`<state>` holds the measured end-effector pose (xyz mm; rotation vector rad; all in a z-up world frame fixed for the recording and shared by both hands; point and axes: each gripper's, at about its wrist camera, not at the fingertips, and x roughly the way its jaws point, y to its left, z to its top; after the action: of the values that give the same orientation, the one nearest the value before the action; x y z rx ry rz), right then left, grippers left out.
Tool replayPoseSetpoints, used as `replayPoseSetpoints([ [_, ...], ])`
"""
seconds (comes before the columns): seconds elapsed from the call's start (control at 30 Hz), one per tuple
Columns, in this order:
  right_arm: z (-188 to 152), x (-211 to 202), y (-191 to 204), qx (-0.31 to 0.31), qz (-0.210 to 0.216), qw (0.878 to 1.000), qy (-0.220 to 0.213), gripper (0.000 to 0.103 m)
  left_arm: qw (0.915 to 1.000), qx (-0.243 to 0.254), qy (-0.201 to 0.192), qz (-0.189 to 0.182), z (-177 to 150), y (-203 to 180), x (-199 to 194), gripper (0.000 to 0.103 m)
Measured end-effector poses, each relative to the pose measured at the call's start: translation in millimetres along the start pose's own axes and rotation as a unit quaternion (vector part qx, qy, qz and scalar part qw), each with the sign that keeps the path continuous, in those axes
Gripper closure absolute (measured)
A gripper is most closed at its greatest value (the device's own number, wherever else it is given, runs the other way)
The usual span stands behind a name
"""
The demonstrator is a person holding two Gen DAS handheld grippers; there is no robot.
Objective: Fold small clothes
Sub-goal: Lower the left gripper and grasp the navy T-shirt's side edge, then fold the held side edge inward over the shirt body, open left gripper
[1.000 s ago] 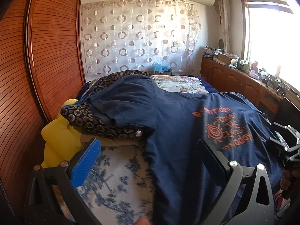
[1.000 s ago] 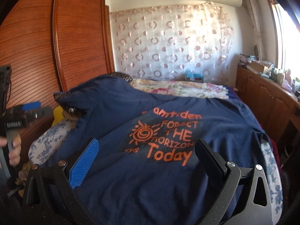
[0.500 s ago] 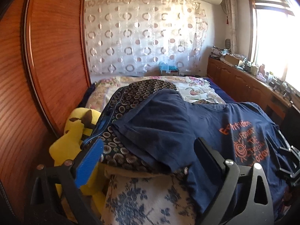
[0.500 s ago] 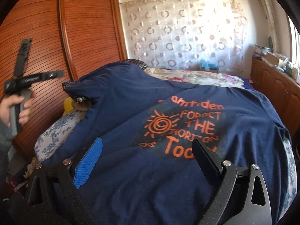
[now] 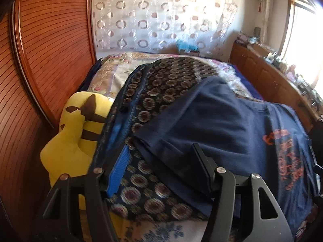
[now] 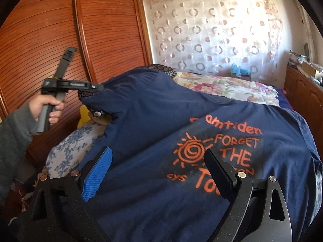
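Left wrist view alone: yellow plush toy (image 5: 76,133) beside navy T-shirt (image 5: 232,125)

A home bedroom: bed (image 6: 226,86), louvred wardrobe doors (image 6: 50,40), circle-patterned curtain (image 6: 212,30).

- Yellow plush toy (image 5: 76,141) wedged just beside the wooden wardrobe doors (image 5: 46,46).
- Circle-patterned curtain (image 5: 161,16) hanging behind the bed.
- Floral quilt (image 6: 226,86) across the far end.
- Cluttered wooden sideboard (image 5: 268,76) under the bright window (image 5: 306,46).
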<state>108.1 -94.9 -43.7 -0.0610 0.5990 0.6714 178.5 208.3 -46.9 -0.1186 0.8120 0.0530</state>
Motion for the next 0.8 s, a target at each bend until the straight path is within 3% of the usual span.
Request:
replayPoseSetpoints([
  [0.1,-4.1,1.1,2.6,0.002,0.006,1.0,0.001,0.009,0.9999,0.004,0.008,0.008,1.9,5.4,9.9,0.042],
  [0.23,-9.3,2.4,2.9,0.004,0.008,1.0,0.005,0.009,0.9997,0.022,0.002,0.011,3.4,2.1,9.5,0.064],
  [0.37,-12.6,0.1,-0.6,0.012,0.009,1.0,0.002,0.009,0.9983,0.051,-0.002,0.026,6.0,-5.8,7.5,0.071],
  [0.43,-14.2,0.1,-2.0,0.016,0.009,1.0,0.001,0.009,0.998,0.057,0.004,0.026,8.9,-6.9,9.5,0.092],
  [0.5,-15.8,-0.1,-3.4,0.02,0.009,1.0,0.0,0.009,0.998,0.06,0.004,0.019,10.7,-8.7,7.0,0.098],
  [0.57,-17.9,-0.5,-4.4,0.021,0.006,1.0,-0.001,0.009,0.9971,0.069,-0.014,0.027,13.1,-14.2,-5.0,0.098],
  [0.8,-21.5,-1.4,-11.0,0.032,0.005,0.999,-0.002,0.009,0.9945,0.094,-0.047,-0.001,28.6,-50.7,-43.4,0.101],
])
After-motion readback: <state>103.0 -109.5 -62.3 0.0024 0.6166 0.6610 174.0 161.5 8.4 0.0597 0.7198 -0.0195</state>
